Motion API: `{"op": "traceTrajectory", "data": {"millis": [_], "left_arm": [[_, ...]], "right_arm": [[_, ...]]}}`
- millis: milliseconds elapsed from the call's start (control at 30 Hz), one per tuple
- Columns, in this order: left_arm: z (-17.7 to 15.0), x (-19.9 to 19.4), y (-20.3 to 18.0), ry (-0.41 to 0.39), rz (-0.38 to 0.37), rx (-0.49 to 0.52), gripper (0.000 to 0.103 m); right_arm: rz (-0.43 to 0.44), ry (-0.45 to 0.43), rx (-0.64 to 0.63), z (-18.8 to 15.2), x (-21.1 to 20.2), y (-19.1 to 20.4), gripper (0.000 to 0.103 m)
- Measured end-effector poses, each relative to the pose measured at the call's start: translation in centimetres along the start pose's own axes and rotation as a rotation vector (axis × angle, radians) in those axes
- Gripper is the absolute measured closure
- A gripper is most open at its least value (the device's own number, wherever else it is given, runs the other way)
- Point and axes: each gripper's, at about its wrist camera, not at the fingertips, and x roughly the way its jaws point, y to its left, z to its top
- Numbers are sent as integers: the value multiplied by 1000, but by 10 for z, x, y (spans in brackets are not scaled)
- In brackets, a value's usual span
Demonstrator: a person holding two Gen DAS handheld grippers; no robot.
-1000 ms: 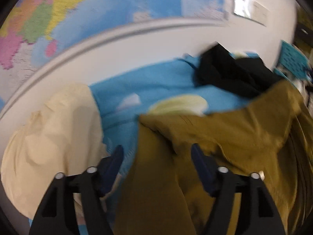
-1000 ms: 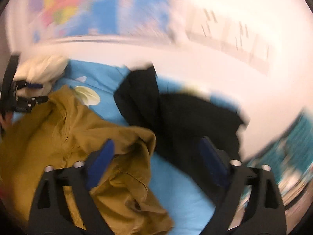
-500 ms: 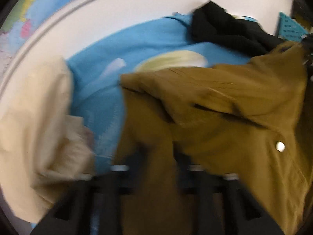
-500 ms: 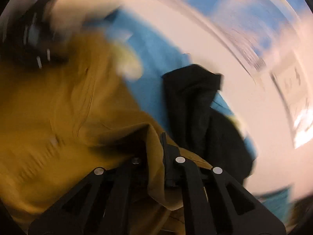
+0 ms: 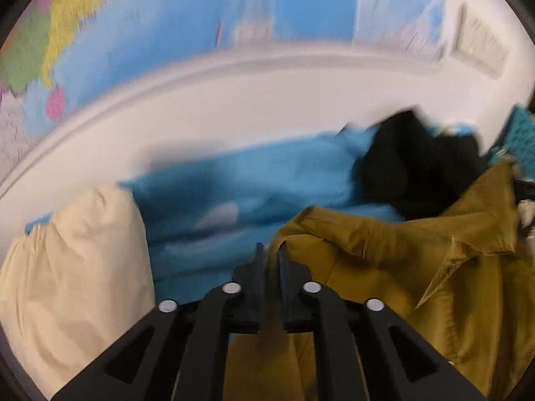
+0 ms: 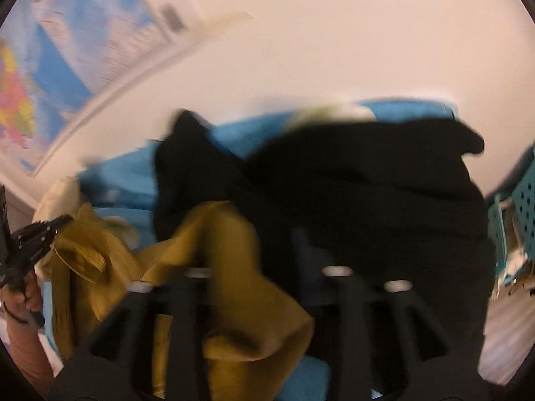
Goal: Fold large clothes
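Note:
An olive-brown shirt lies crumpled on a blue sheet. My left gripper is shut on the shirt's left edge and holds it raised. In the right wrist view the same shirt drapes over my right gripper, whose fingers are blurred and partly hidden by the cloth. The jaws look closed on a fold of the shirt. The left gripper shows at the left edge of that view, holding the other end of the shirt.
A black garment lies heaped behind the shirt, also in the left wrist view. A cream pillow sits at the left. A teal basket stands at the right. A white wall with a world map is behind.
Both grippers went from open to shut on the olive shirt. They have lifted it up off the blue sheet, and both views have tilted upward toward the wall.

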Motion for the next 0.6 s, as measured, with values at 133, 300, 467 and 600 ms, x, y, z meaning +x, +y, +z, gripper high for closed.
{"op": "traceTrajectory", "data": {"millis": [133, 300, 467, 600], "left_arm": [[-21, -15, -6, -49, -20, 53, 51], [-48, -58, -16, -106, -65, 167, 36], [-67, -57, -57, -72, -249, 233, 33], [-72, -26, -108, -24, -291, 330, 33]], "right_arm": [[13, -56, 13, -15, -29, -16, 31], [91, -99, -147, -71, -103, 10, 11], [152, -3, -334, -146, -122, 56, 6], [83, 59, -430, -185, -97, 84, 18]]}}
